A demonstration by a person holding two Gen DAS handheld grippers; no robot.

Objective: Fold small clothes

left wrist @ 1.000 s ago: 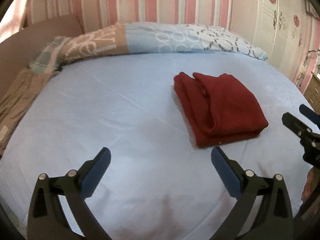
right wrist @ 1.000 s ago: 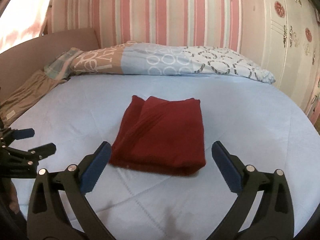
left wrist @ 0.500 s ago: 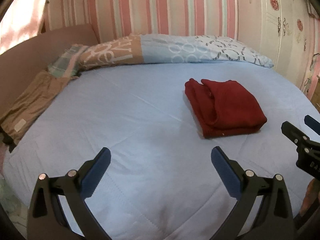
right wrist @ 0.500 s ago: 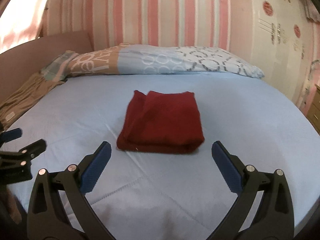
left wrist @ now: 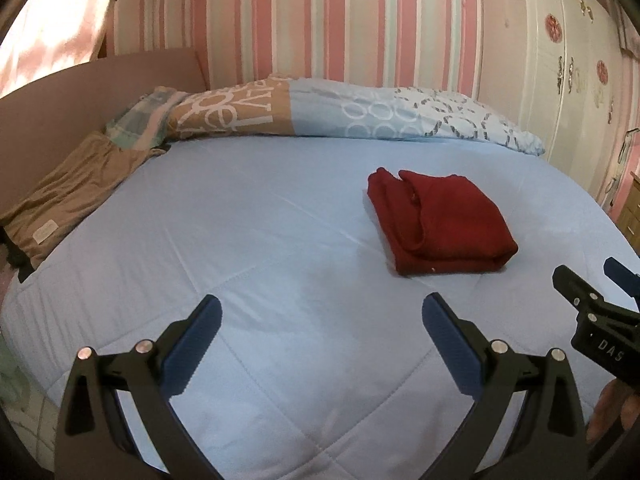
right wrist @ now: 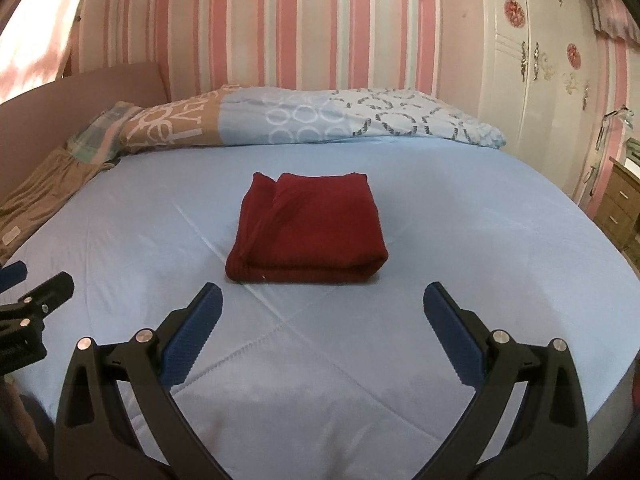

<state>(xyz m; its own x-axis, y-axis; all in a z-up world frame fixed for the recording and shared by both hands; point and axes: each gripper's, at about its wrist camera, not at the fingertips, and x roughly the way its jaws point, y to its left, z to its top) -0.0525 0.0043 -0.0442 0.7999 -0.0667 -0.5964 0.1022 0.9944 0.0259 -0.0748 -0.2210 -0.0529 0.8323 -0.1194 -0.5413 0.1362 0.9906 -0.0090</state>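
Note:
A dark red garment [right wrist: 308,230] lies folded into a neat rectangle on the light blue bed sheet [right wrist: 460,248]. In the left wrist view the same red garment [left wrist: 438,222] sits ahead and to the right. My right gripper [right wrist: 322,308] stands open just short of the garment's near edge, holding nothing. My left gripper [left wrist: 320,318] is open over bare sheet [left wrist: 240,240], well left of the garment. Each gripper shows at the edge of the other's view: the right gripper [left wrist: 592,300] and the left gripper [right wrist: 32,292].
A patterned duvet [right wrist: 304,122] lies rolled along the head of the bed. Brown fabric [left wrist: 68,196] lies at the left edge by the headboard [left wrist: 80,96]. A white wardrobe [right wrist: 532,64] and a wooden drawer unit [right wrist: 620,204] stand to the right.
Both grippers have drawn back from the folded garment and tilted up, so it looks smaller and farther. Both stay open.

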